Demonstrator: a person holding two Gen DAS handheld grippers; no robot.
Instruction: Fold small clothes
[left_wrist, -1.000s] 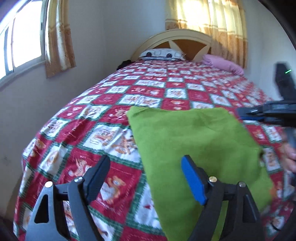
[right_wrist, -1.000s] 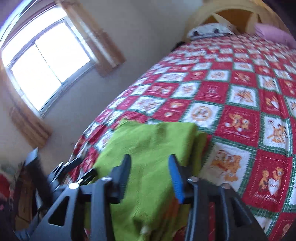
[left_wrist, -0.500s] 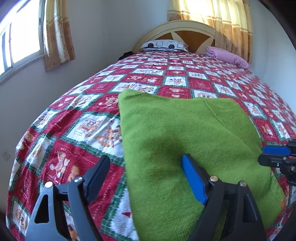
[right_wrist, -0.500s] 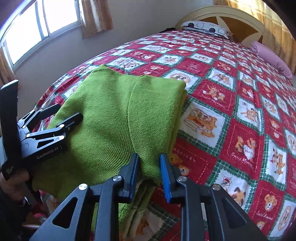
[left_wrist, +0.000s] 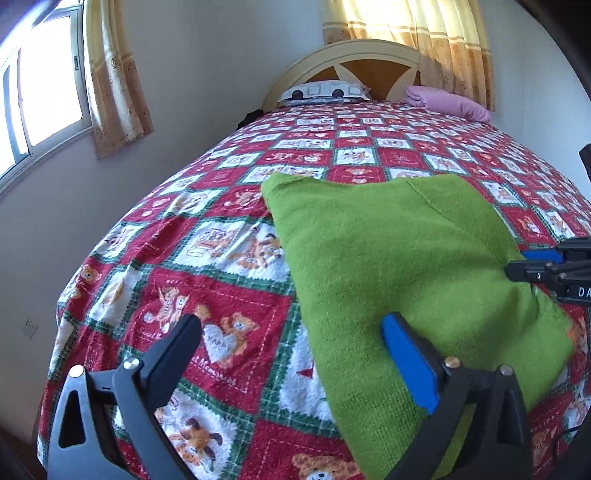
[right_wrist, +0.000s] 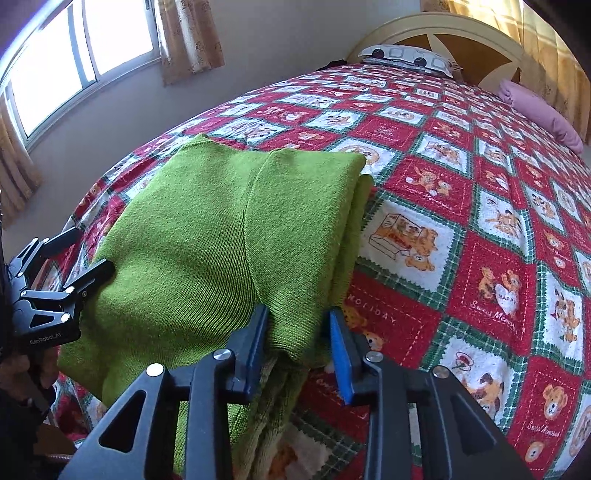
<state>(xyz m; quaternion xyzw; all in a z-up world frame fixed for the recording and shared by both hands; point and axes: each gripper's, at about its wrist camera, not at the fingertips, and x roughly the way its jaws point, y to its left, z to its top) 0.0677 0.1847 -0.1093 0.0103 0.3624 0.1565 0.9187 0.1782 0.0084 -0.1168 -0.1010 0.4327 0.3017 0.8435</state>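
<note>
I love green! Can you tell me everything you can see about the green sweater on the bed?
The green sweater is bright lime, with a fine knitted look. It lies folded into a thick block of layers on the red teddy-bear bedspread, near the bed's foot, with a curved seam across its top. Its near end hangs limp toward the cameras. The right gripper straddles its near right corner, jaws having just opened somewhat. The left gripper stands wide over its left edge, pressing nothing.

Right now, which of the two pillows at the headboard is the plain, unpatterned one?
The pink pillow, lying at the right by the curtain. The other pillow, centred against the headboard, is white with dark printed shapes.
</note>
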